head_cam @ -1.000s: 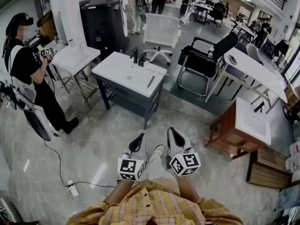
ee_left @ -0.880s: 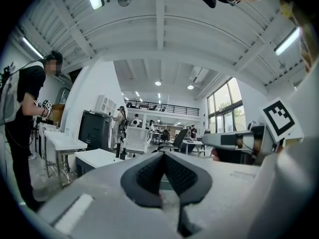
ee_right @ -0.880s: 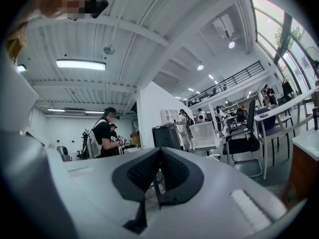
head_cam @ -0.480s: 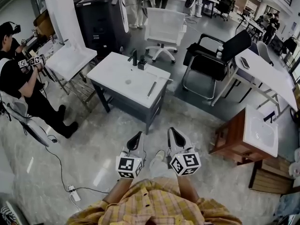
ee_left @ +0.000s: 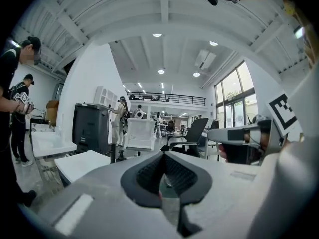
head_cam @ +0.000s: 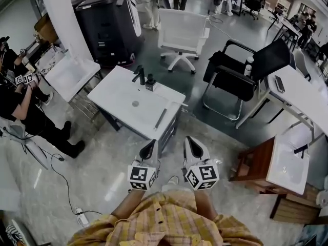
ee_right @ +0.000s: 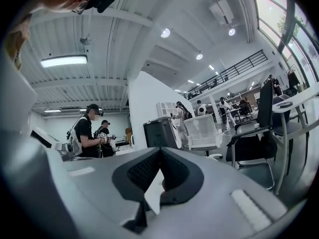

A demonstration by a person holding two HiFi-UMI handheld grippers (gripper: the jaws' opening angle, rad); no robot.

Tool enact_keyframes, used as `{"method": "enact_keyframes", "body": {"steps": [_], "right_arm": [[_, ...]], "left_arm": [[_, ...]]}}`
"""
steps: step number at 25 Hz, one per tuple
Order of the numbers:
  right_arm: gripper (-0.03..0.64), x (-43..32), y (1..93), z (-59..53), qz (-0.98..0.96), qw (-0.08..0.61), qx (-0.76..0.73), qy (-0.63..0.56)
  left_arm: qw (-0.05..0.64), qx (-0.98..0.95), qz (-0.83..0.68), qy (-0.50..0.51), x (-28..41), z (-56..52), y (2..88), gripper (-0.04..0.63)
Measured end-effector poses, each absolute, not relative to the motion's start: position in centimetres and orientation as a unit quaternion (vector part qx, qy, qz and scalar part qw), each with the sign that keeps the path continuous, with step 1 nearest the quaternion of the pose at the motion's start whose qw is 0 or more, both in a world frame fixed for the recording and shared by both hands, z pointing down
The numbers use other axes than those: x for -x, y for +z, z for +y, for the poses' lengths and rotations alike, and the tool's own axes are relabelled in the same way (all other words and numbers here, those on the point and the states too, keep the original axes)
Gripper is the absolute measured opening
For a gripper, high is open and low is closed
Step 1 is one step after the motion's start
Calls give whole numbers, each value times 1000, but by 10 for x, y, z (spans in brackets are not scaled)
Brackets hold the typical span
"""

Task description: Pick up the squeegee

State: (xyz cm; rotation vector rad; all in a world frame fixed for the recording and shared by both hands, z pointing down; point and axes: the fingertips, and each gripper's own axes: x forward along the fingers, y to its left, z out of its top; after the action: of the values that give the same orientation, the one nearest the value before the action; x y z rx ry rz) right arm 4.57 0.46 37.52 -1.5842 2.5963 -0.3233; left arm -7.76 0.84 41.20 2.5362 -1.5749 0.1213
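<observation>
- Over the last second the white counter has slid down the head view and grown larger. It now sits just ahead of both hand-held grippers. The wearer has walked up to it rather than reached out.
- The squeegee lies flat on that counter. It is a slim dark bar near the corner closest to the wearer, well apart from the black faucet at the far edge. Its place on the counter looks the same as in the earlier head views.
- The left hand-held gripper is carried low in front of the body. The left gripper view shows its jaws pressed together with nothing between them.
- The right hand-held gripper rides just beside it, also closed and empty in its own view.
- Both stop short of the counter's near edge, and neither touches the squeegee.
- In judgement, the approach is nearly finished and the pick-up itself has not begun.
- The bar lies roughly ahead and between the two grippers, so either could take it. Whichever does must first open its jaws, then come down over a thin, low object lying flush on the surface.
</observation>
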Motion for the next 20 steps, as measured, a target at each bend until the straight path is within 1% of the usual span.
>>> {"method": "enact_keyframes", "body": {"steps": [9, 20], "right_arm": [[0, -66, 396, -71, 856, 23, 503, -120], [0, -60, 429, -94, 859, 3, 489, -152]], "left_arm": [[85, -842, -530, 58, 46, -64, 425, 0], [120, -830, -536, 92, 45, -92, 458, 0]]}}
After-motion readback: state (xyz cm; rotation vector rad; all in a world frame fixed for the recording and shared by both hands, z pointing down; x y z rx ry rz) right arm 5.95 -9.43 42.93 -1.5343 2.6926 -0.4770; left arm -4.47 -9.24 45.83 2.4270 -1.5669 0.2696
